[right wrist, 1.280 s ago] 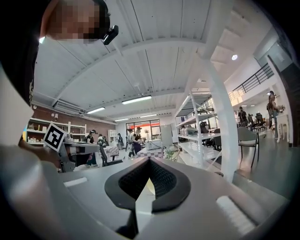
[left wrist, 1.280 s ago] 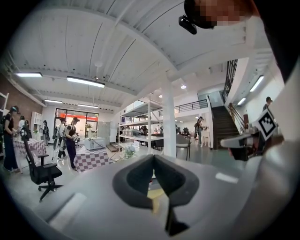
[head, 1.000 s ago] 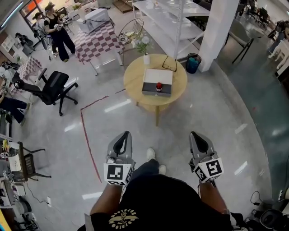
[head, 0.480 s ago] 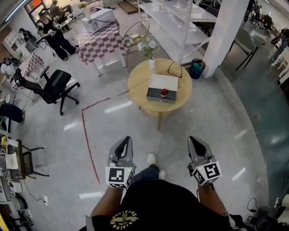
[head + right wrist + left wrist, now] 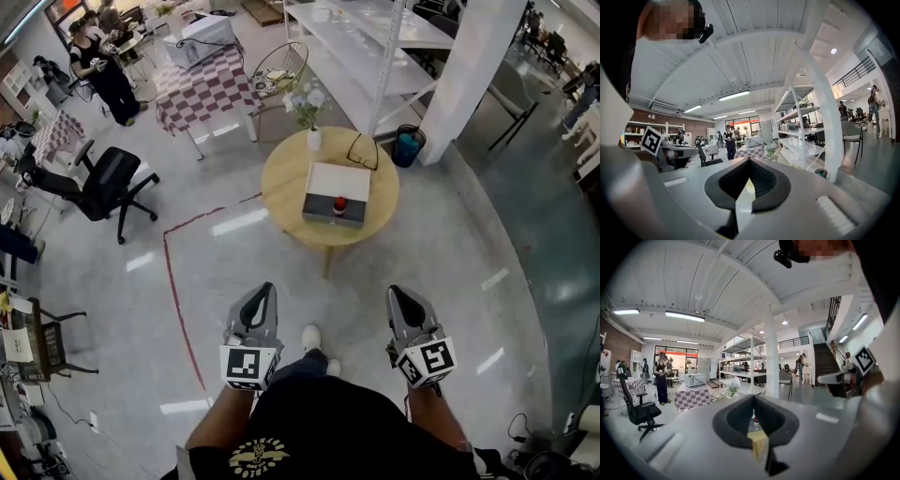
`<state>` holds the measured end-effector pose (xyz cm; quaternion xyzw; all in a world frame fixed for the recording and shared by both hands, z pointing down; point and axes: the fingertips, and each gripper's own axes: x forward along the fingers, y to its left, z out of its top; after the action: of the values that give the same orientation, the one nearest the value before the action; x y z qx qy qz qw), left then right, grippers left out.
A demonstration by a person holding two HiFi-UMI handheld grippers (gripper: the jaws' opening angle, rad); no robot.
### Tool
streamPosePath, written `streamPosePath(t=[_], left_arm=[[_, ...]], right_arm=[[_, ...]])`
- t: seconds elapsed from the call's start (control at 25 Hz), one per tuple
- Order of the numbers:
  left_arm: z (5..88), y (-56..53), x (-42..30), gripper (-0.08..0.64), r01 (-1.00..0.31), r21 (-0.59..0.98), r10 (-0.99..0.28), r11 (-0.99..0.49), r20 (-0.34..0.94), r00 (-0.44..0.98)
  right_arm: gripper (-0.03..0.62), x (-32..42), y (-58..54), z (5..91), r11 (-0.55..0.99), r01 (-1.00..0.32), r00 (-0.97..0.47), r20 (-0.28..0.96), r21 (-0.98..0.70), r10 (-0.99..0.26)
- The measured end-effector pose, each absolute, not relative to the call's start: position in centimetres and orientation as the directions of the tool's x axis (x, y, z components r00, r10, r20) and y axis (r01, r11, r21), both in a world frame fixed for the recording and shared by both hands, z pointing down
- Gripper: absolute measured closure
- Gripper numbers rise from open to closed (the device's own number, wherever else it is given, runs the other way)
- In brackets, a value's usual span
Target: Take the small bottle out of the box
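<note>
A grey box (image 5: pixel 335 181) lies open on a round wooden table (image 5: pixel 281 178) some way ahead of me. A small bottle (image 5: pixel 339 204) with a red cap stands in the box at its near edge. Both grippers are held low in front of my body, far short of the table. My left gripper (image 5: pixel 266 291) (image 5: pixel 753 399) has its jaws together with nothing in them. My right gripper (image 5: pixel 395 293) (image 5: pixel 749 161) is shut too and holds nothing. Through the slit of the left jaws I glimpse the table and the red cap.
A vase of flowers (image 5: pixel 310 105) and a pair of glasses (image 5: pixel 364 150) also sit on the table. A black office chair (image 5: pixel 103 183) and a checkered table (image 5: pixel 202 84) stand at the left, a white pillar (image 5: pixel 469 66) and a bin (image 5: pixel 408 146) at the right. A red line (image 5: pixel 173 281) runs along the floor.
My view has shifted as I step over the floor, and the table looks slightly larger. Both grippers stay shut and side by side in front of me.
</note>
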<state>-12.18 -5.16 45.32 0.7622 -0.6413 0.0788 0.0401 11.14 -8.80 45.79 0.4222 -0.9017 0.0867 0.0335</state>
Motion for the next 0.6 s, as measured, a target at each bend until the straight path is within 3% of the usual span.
streamPosePath(t=[0.6], left_arm=[[43.7,-14.3,-13.2,0.560,-0.958,-0.018,-0.954,-0.286,0.102,0.283]], right_arm=[[0.584,9.2,-15.3,43.9,0.568,-0.822,-0.569,0.143,-0.054,-0.810]])
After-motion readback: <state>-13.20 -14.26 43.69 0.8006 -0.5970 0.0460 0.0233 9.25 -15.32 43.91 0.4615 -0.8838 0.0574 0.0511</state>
